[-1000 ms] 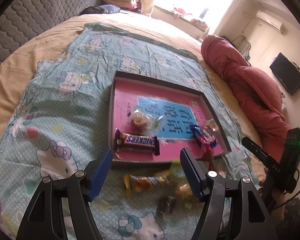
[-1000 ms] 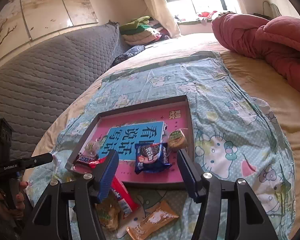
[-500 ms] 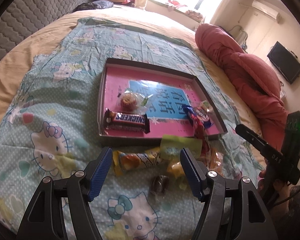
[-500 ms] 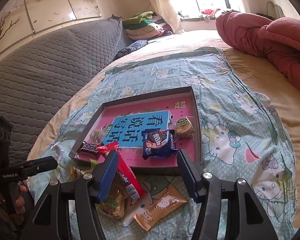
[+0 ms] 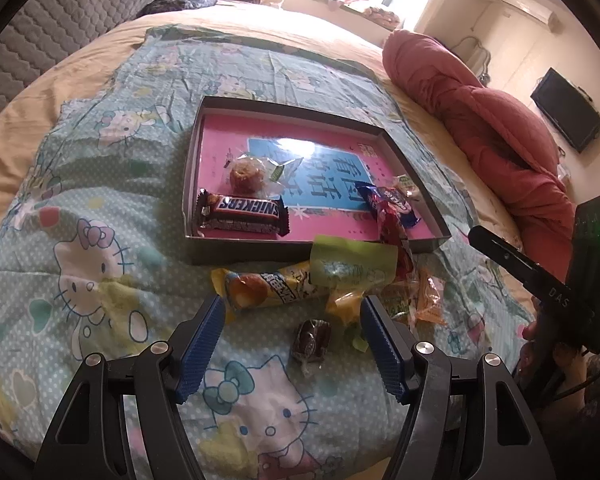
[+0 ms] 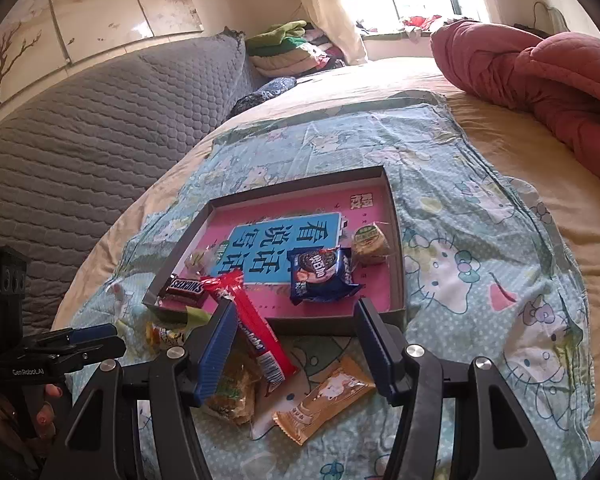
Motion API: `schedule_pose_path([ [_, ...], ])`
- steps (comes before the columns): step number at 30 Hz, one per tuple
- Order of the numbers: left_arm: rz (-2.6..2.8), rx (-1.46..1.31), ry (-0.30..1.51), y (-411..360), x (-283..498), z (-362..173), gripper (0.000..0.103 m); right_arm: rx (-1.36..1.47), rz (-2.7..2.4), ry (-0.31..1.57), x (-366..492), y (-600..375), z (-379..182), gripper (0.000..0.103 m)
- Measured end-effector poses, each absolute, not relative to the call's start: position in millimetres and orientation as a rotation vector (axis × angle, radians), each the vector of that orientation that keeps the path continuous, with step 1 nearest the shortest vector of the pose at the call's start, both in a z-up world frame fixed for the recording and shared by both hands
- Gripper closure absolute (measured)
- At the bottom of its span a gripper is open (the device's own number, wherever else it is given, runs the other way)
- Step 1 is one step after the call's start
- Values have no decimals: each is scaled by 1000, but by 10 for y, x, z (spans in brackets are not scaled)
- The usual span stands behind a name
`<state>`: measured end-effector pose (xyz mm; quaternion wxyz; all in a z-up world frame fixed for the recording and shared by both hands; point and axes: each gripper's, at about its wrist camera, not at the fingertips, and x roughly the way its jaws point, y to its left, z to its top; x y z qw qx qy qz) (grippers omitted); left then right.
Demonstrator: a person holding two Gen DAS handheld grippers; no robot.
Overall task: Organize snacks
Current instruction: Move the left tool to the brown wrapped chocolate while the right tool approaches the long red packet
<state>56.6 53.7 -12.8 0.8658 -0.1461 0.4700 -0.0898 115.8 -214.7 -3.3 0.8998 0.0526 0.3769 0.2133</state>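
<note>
Four wrapped snacks, the brown Snickers bar among them, are lying in the shallow pink-lined cardboard tray on the cartoon-print sheet. A loose pile, including a small dark wrapped candy, is waiting outside its near wall, so the job looks roughly half done. The left gripper is hovering wide and empty over that candy; the right gripper is gaping empty too.

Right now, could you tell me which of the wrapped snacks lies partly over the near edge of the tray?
The long red-wrapped bar: one end rests inside the tray, the other on the blanket. The Snickers bar and blue cookie pack lie fully inside.
</note>
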Motion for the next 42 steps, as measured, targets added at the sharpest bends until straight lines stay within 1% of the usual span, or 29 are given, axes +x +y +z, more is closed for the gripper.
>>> schedule_pose_path([
  [17, -221, -243, 1053, 306, 510, -287, 31, 58, 504, 813, 1076, -1953, -112, 43],
  [26, -219, -234, 1098, 284, 543, -443, 31, -5, 538, 877, 1165, -1795, -311, 43],
  [31, -225, -225, 1117, 263, 564, -515, 31, -28, 533, 922, 1248, -1764, -446, 54],
  [34, -228, -222, 1124, 247, 577, -544, 31, -52, 540, 932, 1295, -1730, -499, 59],
  [38, -228, -218, 1134, 234, 599, -593, 31, -85, 557, 935, 1355, -1652, -546, 62],
  [42, -226, -214, 1141, 222, 630, -636, 31, -110, 573, 946, 1419, -1577, -617, 62],
])
